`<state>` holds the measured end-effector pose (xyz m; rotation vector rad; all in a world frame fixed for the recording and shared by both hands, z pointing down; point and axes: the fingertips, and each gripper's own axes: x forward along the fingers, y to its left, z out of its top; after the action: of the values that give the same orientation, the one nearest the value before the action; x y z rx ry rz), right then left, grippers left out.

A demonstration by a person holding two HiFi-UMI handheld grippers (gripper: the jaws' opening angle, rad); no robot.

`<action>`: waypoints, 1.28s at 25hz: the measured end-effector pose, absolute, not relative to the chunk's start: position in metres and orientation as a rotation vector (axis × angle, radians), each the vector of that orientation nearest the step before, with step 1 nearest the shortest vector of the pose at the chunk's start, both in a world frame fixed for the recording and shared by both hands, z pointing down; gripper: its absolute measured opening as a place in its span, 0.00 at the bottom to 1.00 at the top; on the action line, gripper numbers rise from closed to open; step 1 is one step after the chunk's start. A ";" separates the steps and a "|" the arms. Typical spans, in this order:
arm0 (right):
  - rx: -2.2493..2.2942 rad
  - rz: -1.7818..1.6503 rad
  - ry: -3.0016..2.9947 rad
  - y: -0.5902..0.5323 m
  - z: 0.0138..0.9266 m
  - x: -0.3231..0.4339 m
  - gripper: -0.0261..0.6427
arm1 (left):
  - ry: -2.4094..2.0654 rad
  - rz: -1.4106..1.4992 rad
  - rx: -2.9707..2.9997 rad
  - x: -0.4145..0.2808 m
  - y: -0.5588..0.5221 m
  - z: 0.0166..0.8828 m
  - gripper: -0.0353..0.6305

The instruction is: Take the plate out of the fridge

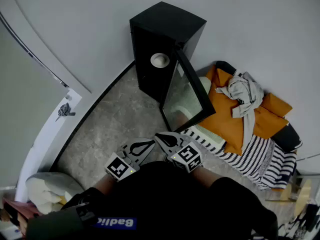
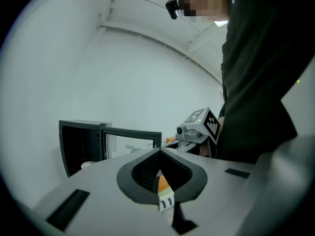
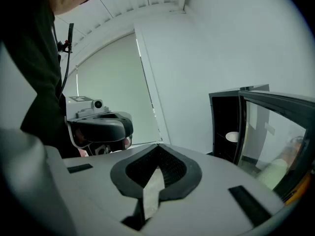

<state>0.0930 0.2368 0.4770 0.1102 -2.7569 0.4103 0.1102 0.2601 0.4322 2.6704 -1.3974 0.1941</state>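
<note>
While the glass door (image 1: pixel 187 91) of the black fridge (image 1: pixel 165 26) stands open, the white plate (image 1: pixel 160 60) lies inside it, just behind the front edge. The left gripper (image 1: pixel 150 145) and the right gripper (image 1: pixel 159 136) both have their jaws pressed together on nothing. They are side by side, well apart from the fridge.

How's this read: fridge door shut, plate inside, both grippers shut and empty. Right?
Wrong on the door: the head view shows the fridge door open, swung out. The rest holds: plate inside the fridge, left gripper and right gripper shut and empty.
</note>
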 end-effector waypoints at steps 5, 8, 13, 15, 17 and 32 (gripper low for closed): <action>0.105 0.405 -2.759 0.236 0.477 0.092 0.06 | -1.401 0.185 2.660 0.110 0.259 0.433 0.06; 0.099 0.401 -2.759 0.237 0.477 0.092 0.06 | -1.404 0.181 2.654 0.109 0.259 0.434 0.06; 0.080 0.426 -2.757 0.238 0.479 0.093 0.06 | -1.414 0.181 2.642 0.109 0.258 0.436 0.06; 0.081 0.428 -2.758 0.237 0.478 0.095 0.06 | -1.417 0.184 2.640 0.110 0.257 0.436 0.06; 0.078 0.425 -2.761 0.235 0.477 0.095 0.06 | -1.426 0.186 2.632 0.110 0.255 0.435 0.06; -0.033 0.425 -2.783 0.221 0.475 0.122 0.06 | -1.563 0.174 2.510 0.125 0.234 0.433 0.06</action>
<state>0.1217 0.2207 0.4752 -0.0330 -2.7833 0.4249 0.1254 0.2339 0.4330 2.5100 -1.5630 0.1743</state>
